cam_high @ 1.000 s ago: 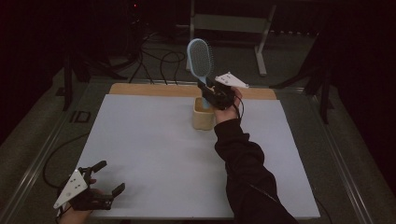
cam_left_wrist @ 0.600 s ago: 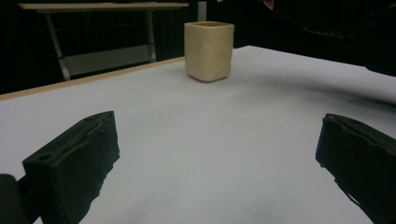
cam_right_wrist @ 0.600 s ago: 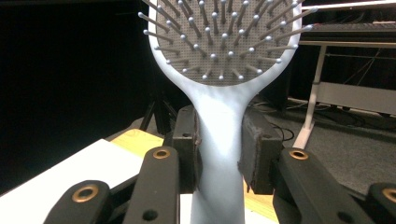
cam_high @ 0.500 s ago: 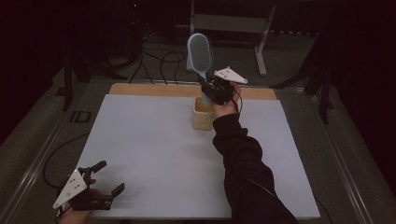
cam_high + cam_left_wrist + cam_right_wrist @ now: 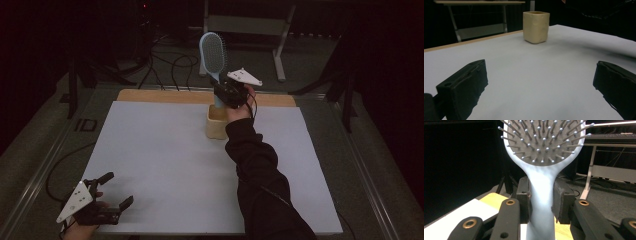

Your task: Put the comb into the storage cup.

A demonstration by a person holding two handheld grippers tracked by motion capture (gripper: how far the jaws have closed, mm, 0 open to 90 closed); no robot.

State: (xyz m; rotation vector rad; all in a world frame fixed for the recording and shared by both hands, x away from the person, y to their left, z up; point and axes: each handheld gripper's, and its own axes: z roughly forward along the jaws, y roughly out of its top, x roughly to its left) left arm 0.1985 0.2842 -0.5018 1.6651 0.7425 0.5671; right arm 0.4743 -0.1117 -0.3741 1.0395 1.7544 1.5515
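Observation:
A pale blue hairbrush (image 5: 212, 52) stands upright above a cream square cup (image 5: 218, 122) near the table's far edge. My right gripper (image 5: 226, 93) is shut on the brush's handle; in the right gripper view both pads press the handle (image 5: 541, 197) and the bristled head (image 5: 544, 140) rises above them. The handle's lower end reaches down toward the cup's mouth. My left gripper (image 5: 116, 190) rests at the near left corner of the table, open with nothing between its jaws. The left gripper view looks across the white surface at the cup (image 5: 536, 26).
A white sheet (image 5: 165, 165) covers the table, with a wooden strip (image 5: 160, 96) along the far edge. Cables (image 5: 170, 62) and a metal stand (image 5: 280, 50) lie on the dark floor beyond. A sleeved arm (image 5: 260, 175) stretches across the right middle of the table.
The right hand has turned a little and the brush now stands more upright over the cup. The left gripper has stayed put.

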